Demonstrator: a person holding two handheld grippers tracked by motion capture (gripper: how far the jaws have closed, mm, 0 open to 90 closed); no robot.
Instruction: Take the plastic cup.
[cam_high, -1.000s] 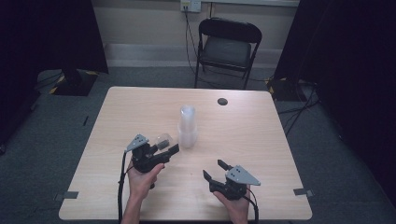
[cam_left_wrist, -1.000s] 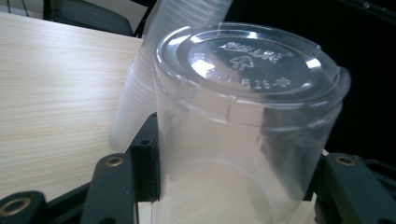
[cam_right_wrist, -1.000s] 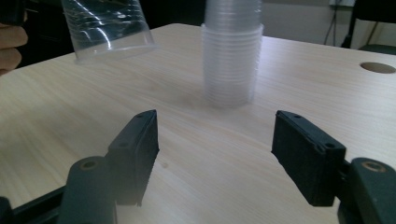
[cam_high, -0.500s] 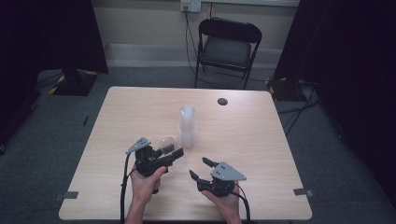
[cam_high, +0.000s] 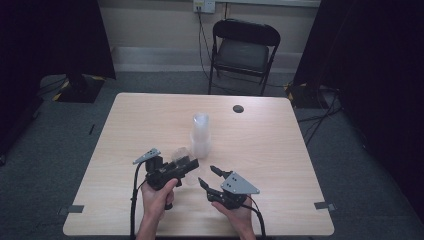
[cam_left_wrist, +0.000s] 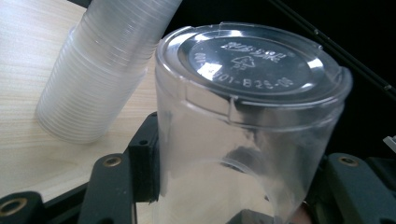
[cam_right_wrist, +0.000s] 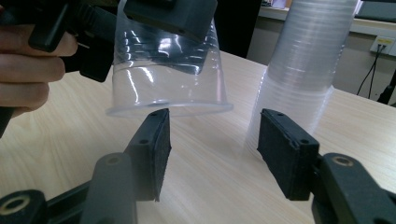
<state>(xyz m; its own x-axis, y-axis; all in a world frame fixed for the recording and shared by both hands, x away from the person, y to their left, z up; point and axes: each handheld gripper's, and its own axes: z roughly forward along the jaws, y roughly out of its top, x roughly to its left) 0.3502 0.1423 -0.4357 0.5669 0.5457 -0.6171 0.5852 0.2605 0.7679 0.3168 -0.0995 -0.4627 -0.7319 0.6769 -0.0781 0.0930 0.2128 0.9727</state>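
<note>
We have the left claw clenched on a single clear plastic cup, held mouth-down just above the light wood bench near the middle of its near edge, base toward the left gripper camera. Our right claw is released, jaws spread wide, just beside the cup's rim on the right and not touching it. The tall upside-down stack of clear plastic cups stands at bench centre, just beyond the held cup.
</note>
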